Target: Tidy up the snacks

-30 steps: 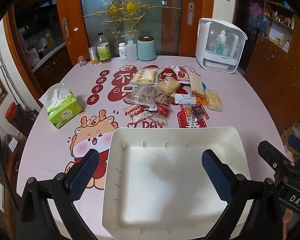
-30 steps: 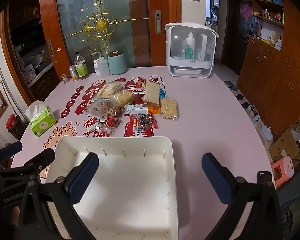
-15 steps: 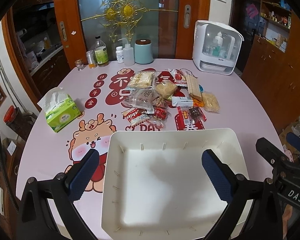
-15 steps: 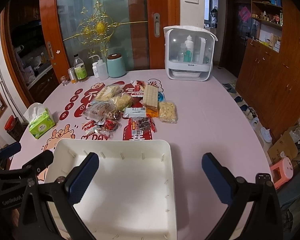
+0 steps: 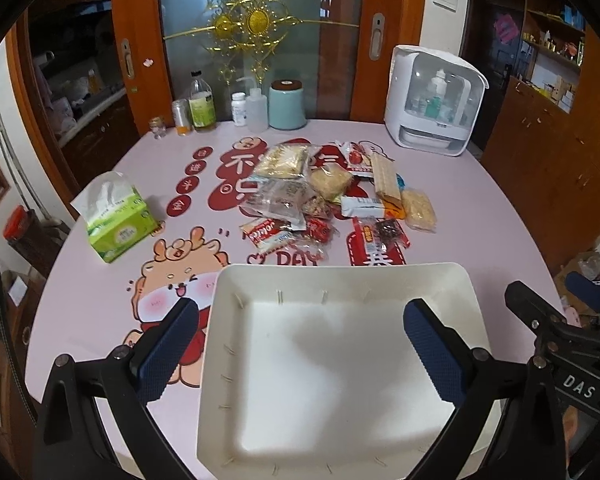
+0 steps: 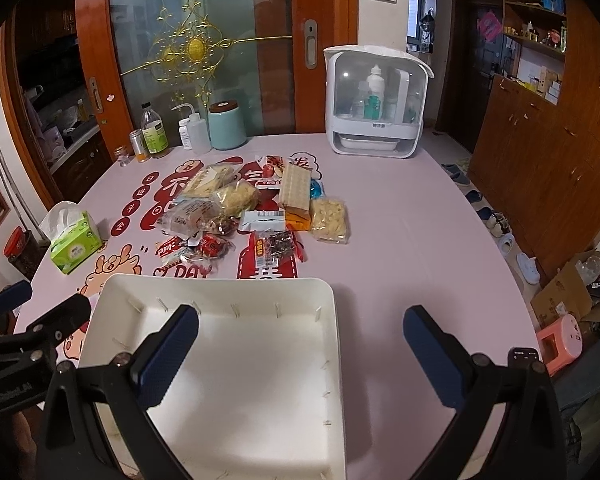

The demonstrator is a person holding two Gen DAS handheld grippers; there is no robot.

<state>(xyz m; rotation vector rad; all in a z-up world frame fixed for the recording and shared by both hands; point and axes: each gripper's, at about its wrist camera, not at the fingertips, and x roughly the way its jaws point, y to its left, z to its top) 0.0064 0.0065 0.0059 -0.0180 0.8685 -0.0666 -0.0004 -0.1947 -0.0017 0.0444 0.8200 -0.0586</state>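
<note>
1. Step in hand, as I'm reading it: the very start. The shallow white plastic bin with slotted walls (image 5: 340, 280) is sitting empty at the near edge of the round pink-covered table (image 5: 460, 184); nothing is packed yet.
2. The heap of mixed snack packets in clear and printed wrappers (image 5: 324, 196) is lying mid-table, just beyond the bin's far wall, not touching it as far as I can tell.
3. The left gripper (image 5: 300, 352) is hovering above the bin w/ jaws spread wide, gripping nothing.
4. The right gripper (image 6: 300, 352) is hovering over the bin's right half and the bare cloth beside it, also spread wide and empty.
5. Next move, prob.: one gripper is needing to reach fwd past the far wall to a near packet, e.g. the red-and-white printed wrapper (image 5: 266, 232) or the clear packet of dark pieces with a red label (image 6: 276, 246).
6. Wrappers are looking slick, flat and overlapping, so I'm expecting a low approach and an edge pinch to work best.
</note>
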